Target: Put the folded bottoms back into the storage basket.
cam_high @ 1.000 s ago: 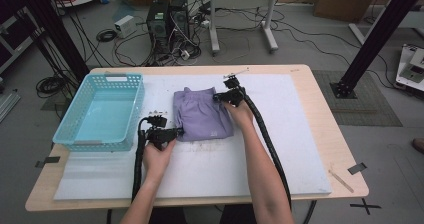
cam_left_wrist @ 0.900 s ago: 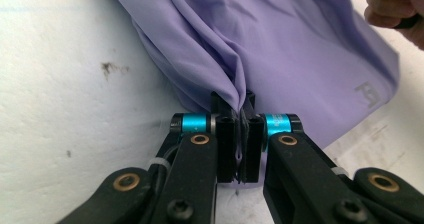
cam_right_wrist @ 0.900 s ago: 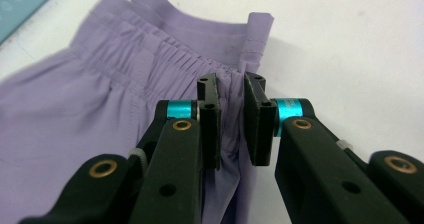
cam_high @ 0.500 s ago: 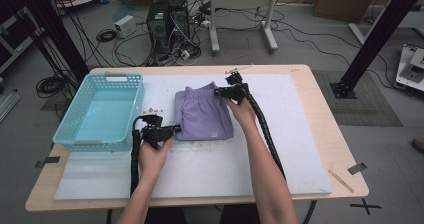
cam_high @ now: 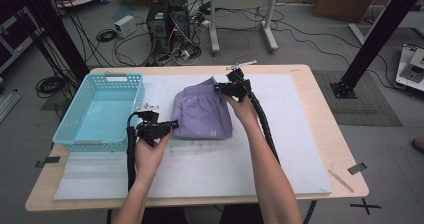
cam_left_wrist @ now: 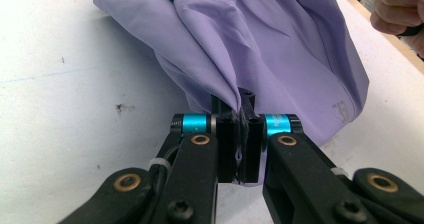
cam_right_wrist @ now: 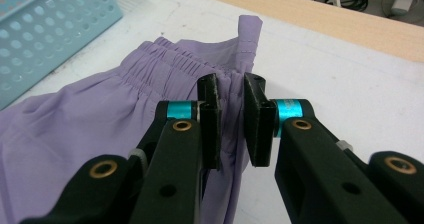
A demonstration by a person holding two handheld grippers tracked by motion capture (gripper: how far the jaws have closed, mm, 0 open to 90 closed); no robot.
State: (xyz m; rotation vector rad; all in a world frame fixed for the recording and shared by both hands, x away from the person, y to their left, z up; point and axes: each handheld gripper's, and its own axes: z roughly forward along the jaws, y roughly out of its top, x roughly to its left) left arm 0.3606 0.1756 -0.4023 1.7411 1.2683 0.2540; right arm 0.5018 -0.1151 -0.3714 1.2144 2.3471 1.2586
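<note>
Lifting begun: both grippers have risen since 1 s ago, so the shorts (cam_high: 202, 115) bunch up off the mat (cam_high: 280, 154) near the table's far-centre, beside the basket (cam_high: 102, 111). L gripper (cam_left_wrist: 239, 136) clamped on near-left hem, R gripper (cam_right_wrist: 231, 115) pinching far waistband; forearms reach in from near edge, wrists level.

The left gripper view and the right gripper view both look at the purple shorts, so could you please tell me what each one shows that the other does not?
Left gripper view alone: a small pale logo near the hem of the shorts, dark specks on the white mat, and part of the other hand at the top right.

Right gripper view alone: the gathered elastic waistband, a corner of the blue basket, and the wooden table edge.

Both: purple fabric pinched in a shut claw, left claw and right claw, over the mat.
</note>
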